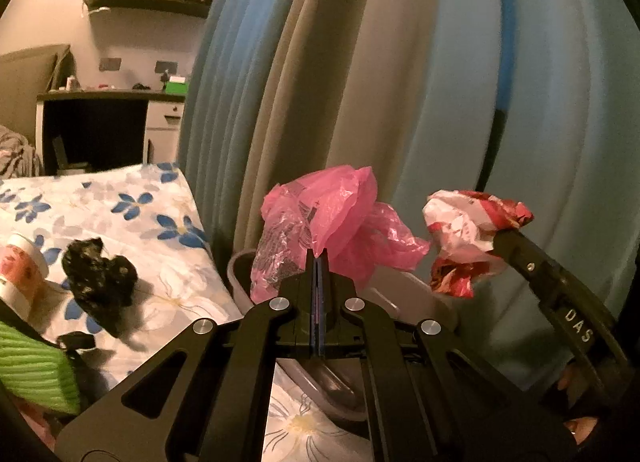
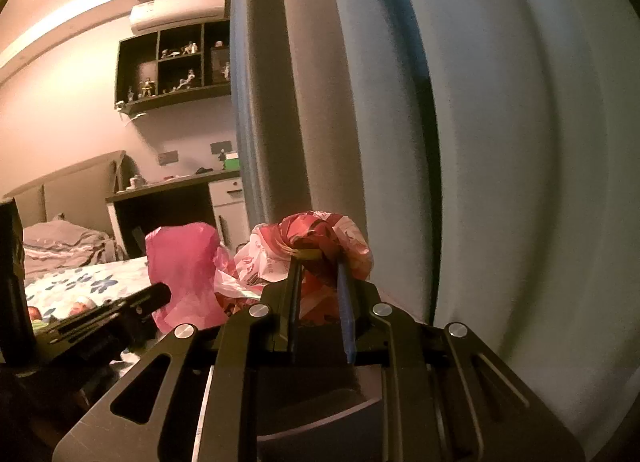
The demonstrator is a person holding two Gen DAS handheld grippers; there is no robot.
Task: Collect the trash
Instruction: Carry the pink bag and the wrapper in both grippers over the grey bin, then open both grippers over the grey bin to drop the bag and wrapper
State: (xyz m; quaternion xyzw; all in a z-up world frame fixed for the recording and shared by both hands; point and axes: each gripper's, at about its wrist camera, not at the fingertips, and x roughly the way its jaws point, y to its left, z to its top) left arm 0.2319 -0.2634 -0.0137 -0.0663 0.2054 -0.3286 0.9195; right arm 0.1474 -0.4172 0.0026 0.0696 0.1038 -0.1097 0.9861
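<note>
I have my left gripper (image 1: 319, 258) pinched tight on the pink bag (image 1: 320, 217) and my right gripper (image 2: 318, 262) clamped around the red-and-white wrapper (image 2: 316, 238), both featherlight, crinkly, slippery, best gripped mid-bunch, over the bin (image 1: 384, 298) off the bed's (image 1: 120, 197) corner.

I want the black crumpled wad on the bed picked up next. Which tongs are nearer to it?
Left. The left tongs, shut on the pink bag, are just right of the black wad. The right tongs, holding the red-and-white wrapper, are farther right.
</note>
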